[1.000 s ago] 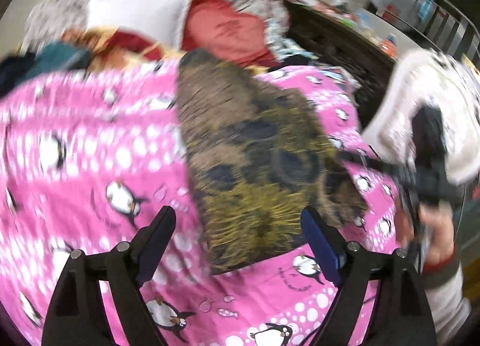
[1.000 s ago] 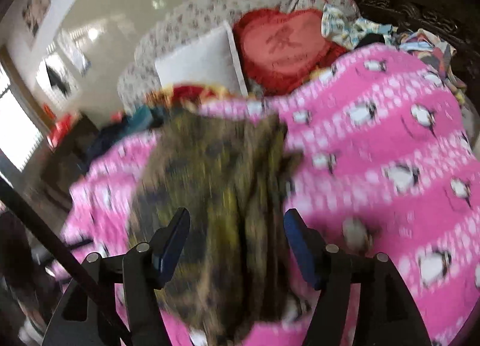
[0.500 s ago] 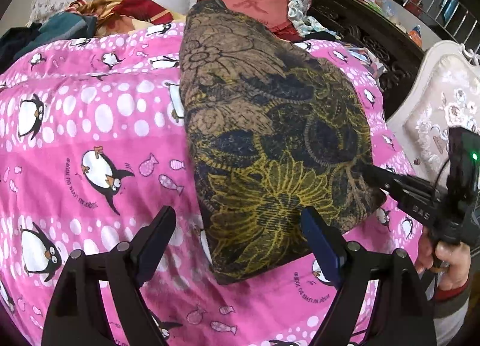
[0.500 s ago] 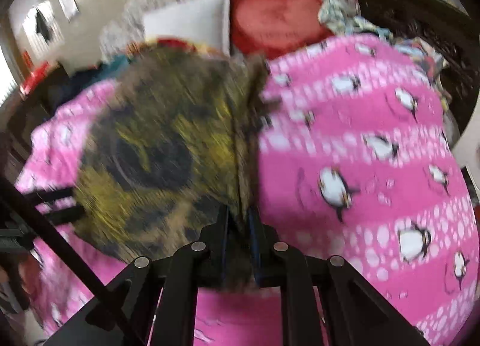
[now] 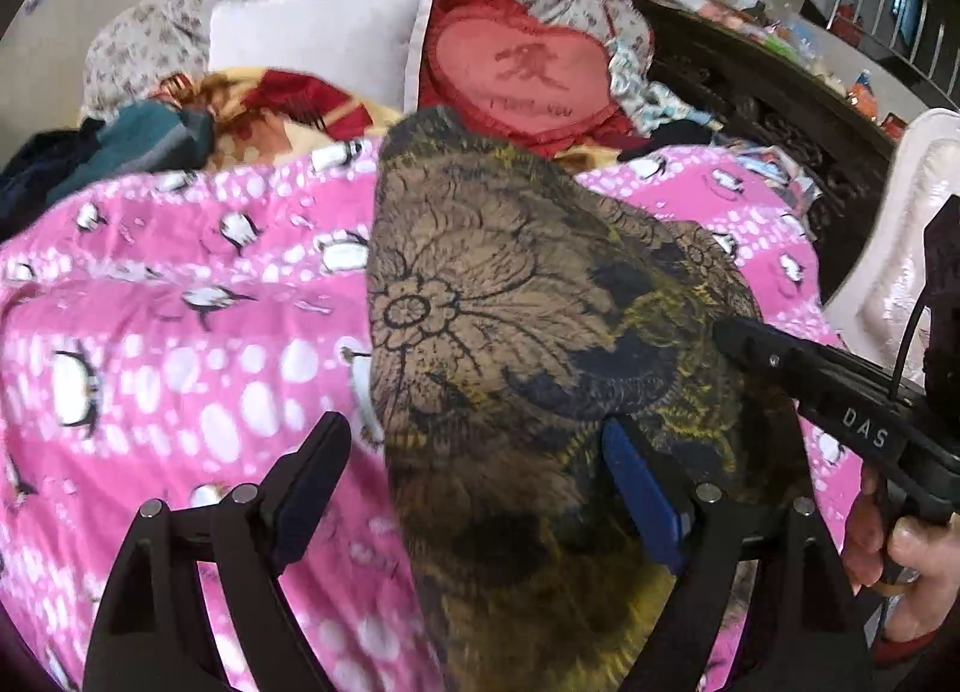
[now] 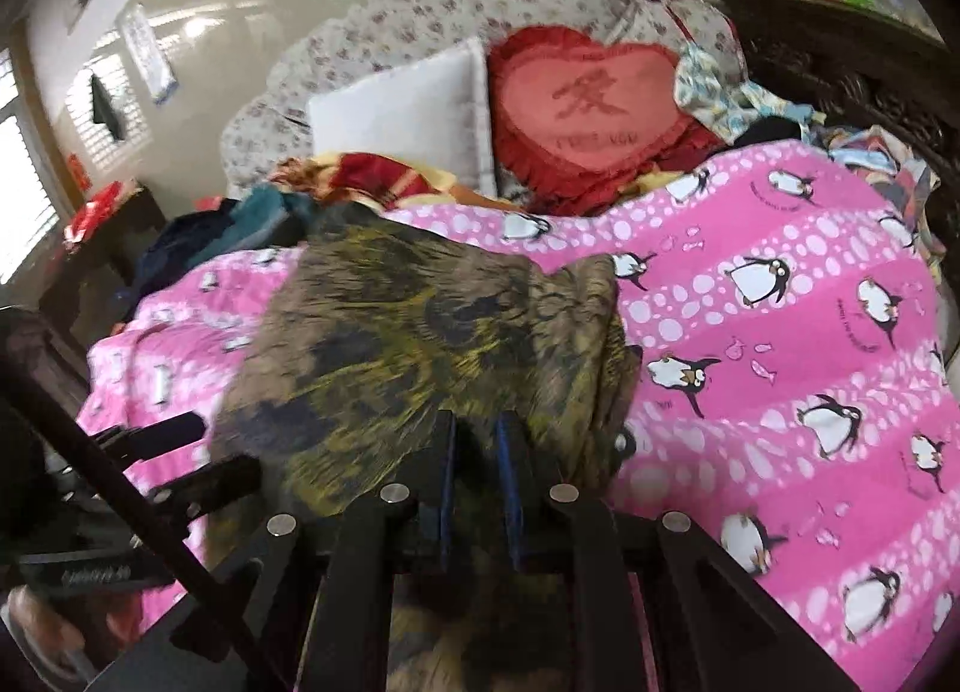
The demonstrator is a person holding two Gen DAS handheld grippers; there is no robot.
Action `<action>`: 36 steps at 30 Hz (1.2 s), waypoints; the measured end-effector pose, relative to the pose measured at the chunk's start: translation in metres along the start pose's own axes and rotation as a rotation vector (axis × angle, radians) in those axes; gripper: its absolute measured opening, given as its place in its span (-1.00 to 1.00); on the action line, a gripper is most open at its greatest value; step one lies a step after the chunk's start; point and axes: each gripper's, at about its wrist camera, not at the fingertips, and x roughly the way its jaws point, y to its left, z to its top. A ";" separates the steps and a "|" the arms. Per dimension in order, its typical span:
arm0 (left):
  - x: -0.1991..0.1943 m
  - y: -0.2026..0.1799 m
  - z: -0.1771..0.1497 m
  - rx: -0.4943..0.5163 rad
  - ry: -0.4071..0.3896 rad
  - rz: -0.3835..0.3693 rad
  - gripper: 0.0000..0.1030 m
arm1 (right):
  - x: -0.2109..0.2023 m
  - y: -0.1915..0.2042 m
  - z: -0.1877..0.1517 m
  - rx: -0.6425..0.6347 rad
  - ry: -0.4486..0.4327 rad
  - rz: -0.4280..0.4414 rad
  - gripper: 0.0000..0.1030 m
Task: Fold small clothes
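Right wrist view showed the right gripper [image 6: 474,452] had just closed its jaws on the near edge of the brown floral garment [image 6: 420,344], which lay mid-frame on the pink penguin bedspread [image 6: 780,332]. Left gripper [image 5: 474,488] (jaws wide, gripping nothing) now straddled the garment's lower left edge, likely readying a fold.

We see a soft matt cloth garment [image 5: 540,332] with a brown-and-yellow floral print. The pink penguin quilt [image 5: 180,344] is smooth fabric. The heart cushion [image 6: 594,104] is red cloth with frilled edging. Both tools show matt black plastic with metal rivets.
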 end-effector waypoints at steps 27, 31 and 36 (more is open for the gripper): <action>-0.019 0.001 -0.040 -0.002 -0.017 0.051 0.91 | -0.011 -0.005 -0.080 -0.027 0.131 -0.018 -0.17; -0.025 0.013 -0.040 -0.055 -0.020 -0.050 0.91 | -0.033 -0.014 -0.068 0.012 0.073 0.034 -0.03; -0.017 0.034 -0.027 -0.148 -0.026 -0.129 0.96 | -0.049 -0.047 -0.045 0.144 -0.060 0.044 0.63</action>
